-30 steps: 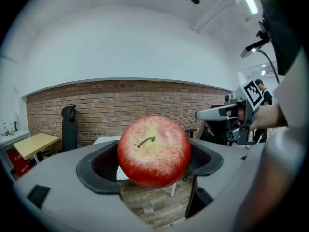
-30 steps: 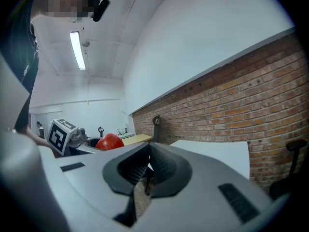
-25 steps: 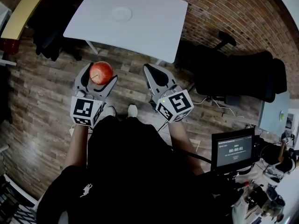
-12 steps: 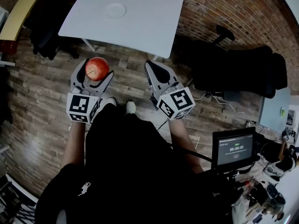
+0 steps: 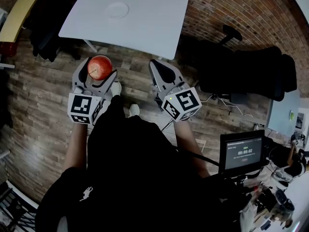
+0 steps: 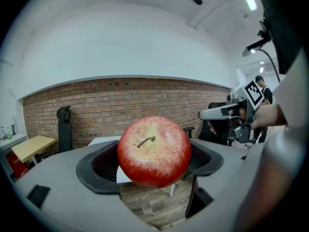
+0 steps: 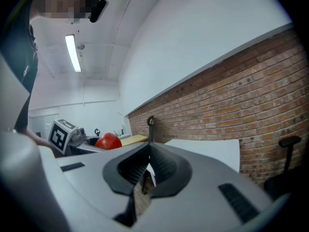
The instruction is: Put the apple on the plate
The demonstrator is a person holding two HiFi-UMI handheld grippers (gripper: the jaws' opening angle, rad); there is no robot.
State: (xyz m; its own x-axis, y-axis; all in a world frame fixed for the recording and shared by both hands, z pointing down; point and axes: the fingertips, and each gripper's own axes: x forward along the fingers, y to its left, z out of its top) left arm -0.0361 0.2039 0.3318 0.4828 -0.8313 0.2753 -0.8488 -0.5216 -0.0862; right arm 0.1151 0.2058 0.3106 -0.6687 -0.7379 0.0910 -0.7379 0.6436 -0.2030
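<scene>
Left gripper is clamped on a red apple, its dark pads pressing the fruit's two sides, stem turned up and towards the camera. Right gripper is beside it, jaws pressed together with nothing between them. Both are held above the wooden floor, short of the near edge of a white table. On that table a white plate lies left of the middle, well back from the near edge and well apart from the apple. A brick wall stands behind the table, and a black office chair sits off its right edge.
</scene>
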